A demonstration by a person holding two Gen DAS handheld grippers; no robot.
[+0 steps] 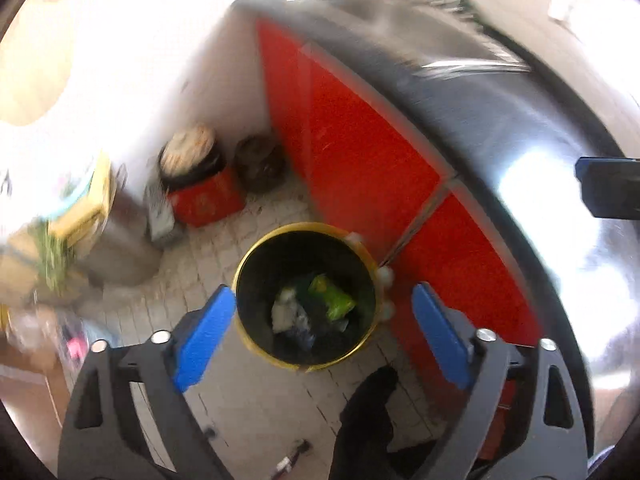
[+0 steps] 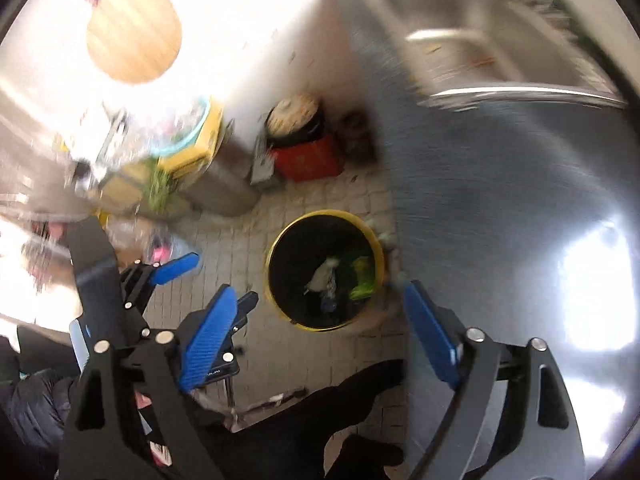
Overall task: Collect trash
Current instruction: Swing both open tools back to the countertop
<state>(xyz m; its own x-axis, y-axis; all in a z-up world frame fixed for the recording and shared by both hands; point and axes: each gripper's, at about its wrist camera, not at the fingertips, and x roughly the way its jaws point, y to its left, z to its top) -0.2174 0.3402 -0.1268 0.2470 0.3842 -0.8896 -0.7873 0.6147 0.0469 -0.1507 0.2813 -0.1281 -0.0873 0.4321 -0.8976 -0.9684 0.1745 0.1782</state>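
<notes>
A round bin with a yellow rim (image 1: 306, 225) and a black inside stands on the tiled floor beside red cabinet doors. Inside it lie a green wrapper (image 1: 334, 298), crumpled white paper (image 1: 284, 312) and some dark scraps. My left gripper (image 1: 322, 336) hangs above the bin, open, with nothing between its blue pads. The right wrist view shows the same bin's rim (image 2: 324, 213), the green wrapper (image 2: 362, 280) and the white paper (image 2: 322, 276). My right gripper (image 2: 320, 336) is also above it, open and empty. The left gripper (image 2: 212, 284) shows to its left.
Red cabinet doors (image 1: 360, 152) run under a steel counter (image 1: 500, 120) with a sink (image 2: 480, 40). A red crate (image 1: 204, 200) with a filled bag stands in the corner. A round wooden table (image 2: 134, 38) is far left. A person's dark foot (image 1: 368, 420) is near the bin.
</notes>
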